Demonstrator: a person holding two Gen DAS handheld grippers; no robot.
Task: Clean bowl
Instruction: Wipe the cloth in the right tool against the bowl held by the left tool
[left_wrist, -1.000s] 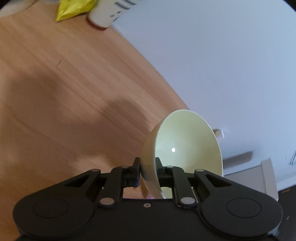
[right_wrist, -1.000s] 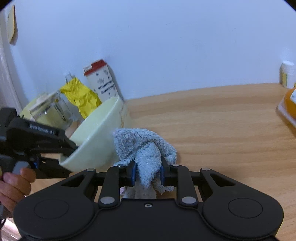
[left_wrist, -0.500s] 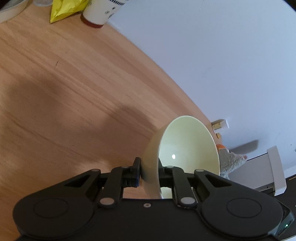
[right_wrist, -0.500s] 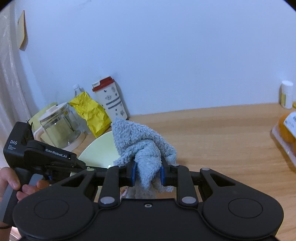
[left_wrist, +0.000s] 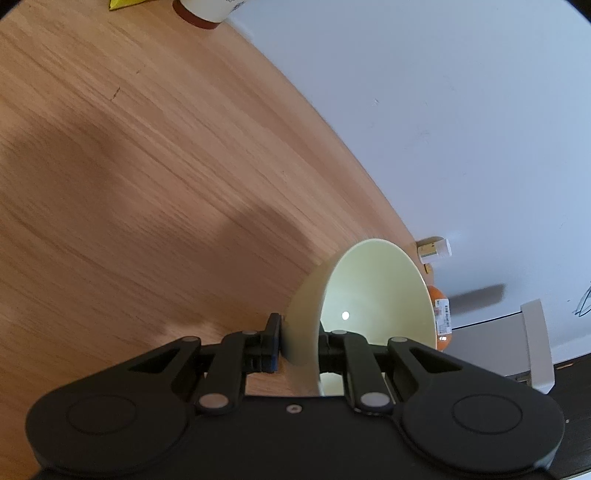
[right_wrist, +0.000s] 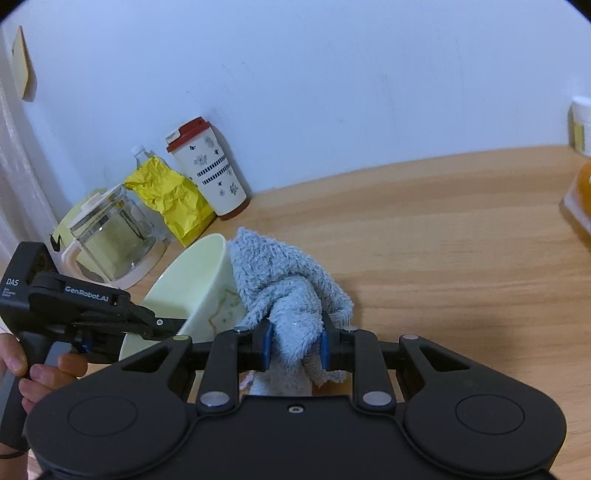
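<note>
— Behind everything a pale wall (right_wrist: 332, 92) is standing, and a wooden tabletop (right_wrist: 443, 240) is running below it. What is hard to see for you?

— At the right edge, an orange package (right_wrist: 581, 199) and a small white bottle (right_wrist: 580, 123) are being cut off and blurred. At the left, a clear bottle (right_wrist: 139, 154) is mostly hiding behind a yellow bag (right_wrist: 171, 197), beside a red-capped tumbler (right_wrist: 207, 171) and a glass jug (right_wrist: 110, 236). Only some fingers (right_wrist: 44, 373) of the person are showing.

— And the bowl?

— The pale green bowl (left_wrist: 373, 295) is tilting on its side above the tabletop. The left hand-held gripper (left_wrist: 298, 345) is pinching its rim, one finger outside the wall, one inside, jaws nearly closed on it. The gripper body is covering the lowest part of the rim.

— The other one?

— The right hand-held gripper (right_wrist: 294, 349) is clamping a grey-blue cloth (right_wrist: 284, 284) between its blue pads. The cloth is bunching upward and touching the outer wall of the bowl, just right of the rim. Its lower end is hiding behind the gripper body.
</note>
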